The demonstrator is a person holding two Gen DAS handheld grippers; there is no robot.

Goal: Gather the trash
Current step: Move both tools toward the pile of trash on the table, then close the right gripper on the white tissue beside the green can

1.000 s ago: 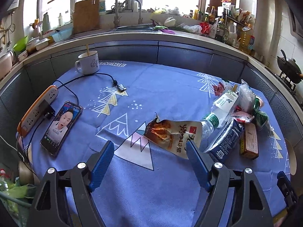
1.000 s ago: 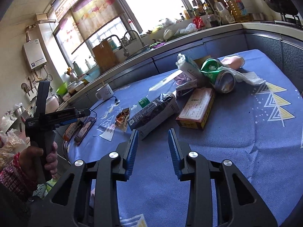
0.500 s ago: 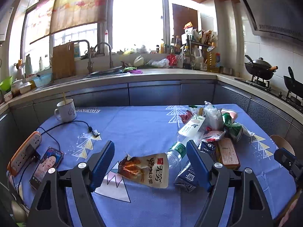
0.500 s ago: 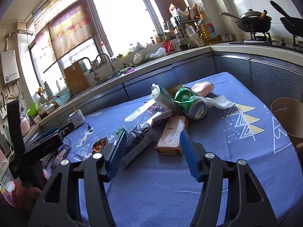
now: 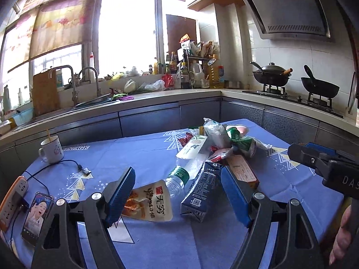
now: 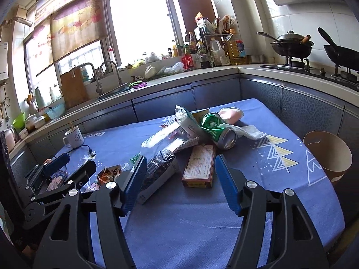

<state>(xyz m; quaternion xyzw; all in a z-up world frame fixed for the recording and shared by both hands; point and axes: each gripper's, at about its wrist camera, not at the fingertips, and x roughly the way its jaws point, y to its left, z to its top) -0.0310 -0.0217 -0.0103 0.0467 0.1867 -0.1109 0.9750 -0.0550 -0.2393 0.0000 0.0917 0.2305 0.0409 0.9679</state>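
Trash pile (image 6: 193, 141) sits on the far right half of my worktop (image 6: 179, 219), which is covered in a blue cloth with triangle prints. Items in the heap: crushed green can (image 6: 218, 129) on its side, open end toward me; brown flat box (image 6: 198, 165) just in front of it; dark snack bag (image 5: 199, 192) leaning against the box's left edge; clear plastic bottle (image 5: 181, 176) with green label lying across the pile; white tissue (image 6: 249, 132) touching the can on the right. 1 orange-and-white snack pouch (image 5: 148, 201) lies apart, at the pile's near-left edge.

My left gripper (image 5: 177, 197) is spread wide, nothing pinched; the pouch and dark bag show between its blue pads but the pads touch neither. My right gripper (image 6: 179, 183) is also spread, empty, framing the brown box and dark bag from above.

Open room: bare cloth in front of the pile up to the near worktop edge, and a clear strip right of the can. A brown paper bowl (image 6: 327, 154) sits at the right edge.

Left side is occupied: mug (image 5: 51, 150), charging cable (image 5: 67, 165), phone (image 5: 37, 217), power strip (image 5: 12, 201) at the left edge.
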